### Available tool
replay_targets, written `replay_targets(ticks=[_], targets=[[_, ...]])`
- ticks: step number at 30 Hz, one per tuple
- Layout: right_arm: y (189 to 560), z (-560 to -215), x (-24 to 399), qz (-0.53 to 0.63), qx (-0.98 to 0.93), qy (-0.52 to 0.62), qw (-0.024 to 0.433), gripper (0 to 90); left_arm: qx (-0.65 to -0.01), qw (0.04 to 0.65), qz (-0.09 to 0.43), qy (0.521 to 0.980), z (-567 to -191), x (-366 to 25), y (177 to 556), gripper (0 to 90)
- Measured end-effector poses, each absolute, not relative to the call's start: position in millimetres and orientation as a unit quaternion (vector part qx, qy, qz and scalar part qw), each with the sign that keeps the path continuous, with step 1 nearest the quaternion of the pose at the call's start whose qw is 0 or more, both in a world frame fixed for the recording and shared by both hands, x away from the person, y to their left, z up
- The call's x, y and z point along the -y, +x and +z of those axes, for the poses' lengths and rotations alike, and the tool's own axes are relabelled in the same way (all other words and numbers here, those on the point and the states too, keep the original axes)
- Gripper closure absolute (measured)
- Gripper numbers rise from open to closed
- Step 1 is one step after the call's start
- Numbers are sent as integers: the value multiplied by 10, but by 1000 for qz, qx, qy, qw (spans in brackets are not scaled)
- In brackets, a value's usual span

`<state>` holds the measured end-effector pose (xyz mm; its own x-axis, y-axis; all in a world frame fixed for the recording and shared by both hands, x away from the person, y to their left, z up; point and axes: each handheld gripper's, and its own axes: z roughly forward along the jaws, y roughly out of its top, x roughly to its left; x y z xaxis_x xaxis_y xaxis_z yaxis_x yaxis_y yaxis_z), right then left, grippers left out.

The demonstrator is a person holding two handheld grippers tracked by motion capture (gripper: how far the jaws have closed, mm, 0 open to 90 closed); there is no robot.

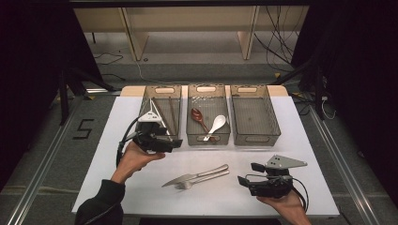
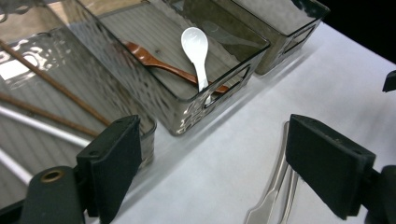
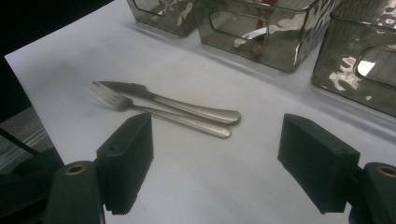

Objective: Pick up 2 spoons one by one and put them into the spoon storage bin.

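both grippers, left [image 1: 176, 144] and right [image 1: 248, 174], gape wide and hold nothing, since the knife [image 1: 195, 175] and fork [image 1: 202, 181] lie side by side on the white table [image 1: 300, 154], seemingly awaiting sorting into the trays [image 1: 256, 115].

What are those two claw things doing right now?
Left gripper: open, holding nothing.
Right gripper: open, holding nothing.
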<state>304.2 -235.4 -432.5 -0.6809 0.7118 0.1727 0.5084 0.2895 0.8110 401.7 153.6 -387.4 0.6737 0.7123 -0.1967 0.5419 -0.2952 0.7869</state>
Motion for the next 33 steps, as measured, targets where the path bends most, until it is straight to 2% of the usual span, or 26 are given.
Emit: replay_targets(ticks=[13,21,28,33], targets=[[3196,-4215,2180,451,-810,355,119,270,-425,493,123,750,-4124,-1898,3627,168],[3284,-4194,2096,446,-819,341,117,270,-432,500,129,740,-4284,-1960,3431,167],[3375,-4175,1985,439,-828,327,117,270,-421,505,148,739,-4296,-1950,3326,164],[3427,-4176,1893,429,-837,319,117,270,-415,513,144,737,-4318,-1984,3288,163]])
